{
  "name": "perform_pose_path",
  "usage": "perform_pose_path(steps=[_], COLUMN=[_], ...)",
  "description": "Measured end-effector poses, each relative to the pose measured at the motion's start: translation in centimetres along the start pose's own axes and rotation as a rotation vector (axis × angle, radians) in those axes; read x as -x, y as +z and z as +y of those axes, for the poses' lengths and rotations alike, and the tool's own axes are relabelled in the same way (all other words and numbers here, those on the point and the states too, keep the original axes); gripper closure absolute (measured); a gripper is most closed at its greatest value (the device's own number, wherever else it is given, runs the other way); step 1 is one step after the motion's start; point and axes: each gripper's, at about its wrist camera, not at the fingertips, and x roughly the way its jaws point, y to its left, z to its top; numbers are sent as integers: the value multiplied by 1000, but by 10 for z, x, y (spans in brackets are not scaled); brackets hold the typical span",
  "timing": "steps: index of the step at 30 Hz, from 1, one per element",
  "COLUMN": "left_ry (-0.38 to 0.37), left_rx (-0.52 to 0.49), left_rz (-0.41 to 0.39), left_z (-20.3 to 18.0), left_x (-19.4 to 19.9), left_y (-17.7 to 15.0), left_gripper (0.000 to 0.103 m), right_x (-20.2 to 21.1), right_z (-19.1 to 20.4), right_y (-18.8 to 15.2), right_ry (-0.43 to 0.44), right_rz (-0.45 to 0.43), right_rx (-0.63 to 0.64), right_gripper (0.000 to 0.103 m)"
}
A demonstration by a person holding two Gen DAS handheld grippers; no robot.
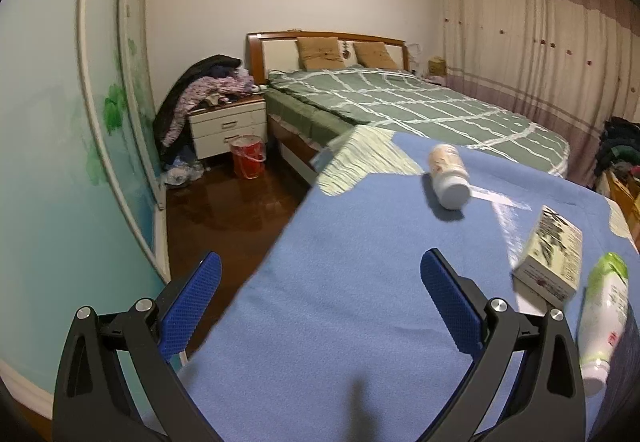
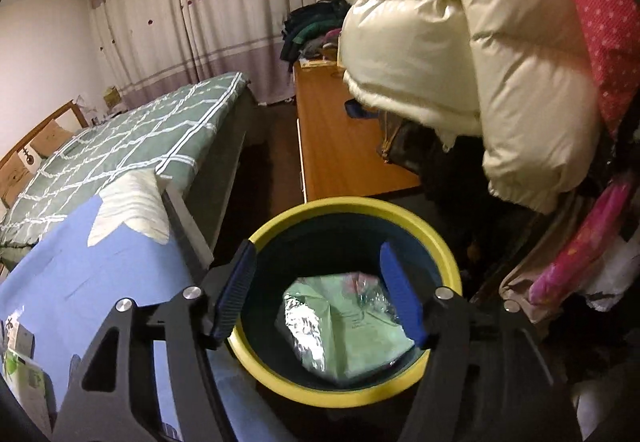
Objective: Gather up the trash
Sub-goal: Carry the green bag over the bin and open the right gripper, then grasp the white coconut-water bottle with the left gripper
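Note:
In the right wrist view my right gripper (image 2: 318, 248) hangs open over a yellow-rimmed bin (image 2: 348, 204) with a dark inside. A pale green packet with a silver foil lining (image 2: 352, 326) sits down in the bin, clear of both pads. In the left wrist view my left gripper (image 1: 322, 262) stands open and empty above the blue cloth table (image 1: 340, 242). Beyond it on the cloth lie a white jar on its side (image 1: 448, 178), a small printed box (image 1: 550, 262) and a green and white bottle (image 1: 604, 318).
A bed with a green checked cover (image 1: 400, 102) stands behind the table. A nightstand piled with clothes (image 1: 228, 126) and a red bucket (image 1: 248, 158) are beside it. A wooden dresser (image 2: 340, 146) and a hanging cream puffer jacket (image 2: 460, 54) crowd the bin.

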Motion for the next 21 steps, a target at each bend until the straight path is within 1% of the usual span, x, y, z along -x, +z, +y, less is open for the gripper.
perform_pose_path(steps=[3, 6, 7, 10, 14, 16, 19, 21], left_ry=[-60, -162, -208, -317, -438, -475, -484, -493], left_rx=[-18, -39, -56, -118, -175, -197, -234, -246], left_rz=[39, 86, 103, 138, 176, 190, 196, 222], left_z=[-11, -31, -41, -74, -114, -132, -156, -169], left_x=[5, 12, 15, 24, 32, 34, 36, 32], left_y=[-8, -16, -20, -27, -30, -29, -31, -32], left_gripper=[5, 5, 5, 5, 5, 5, 5, 5], right_x=[2, 0, -1, 1, 3, 3, 3, 3], right_z=[1, 2, 3, 8, 13, 13, 13, 15], right_y=[-1, -2, -2, -2, -3, -3, -3, -4], right_ry=[4, 15, 22, 40, 50, 55, 62, 68], right_rz=[-7, -7, -5, -4, -13, -13, -13, -10], right_rx=[1, 4, 6, 16, 36, 36, 37, 42], right_gripper=[39, 37, 37, 37, 35, 35, 34, 34])
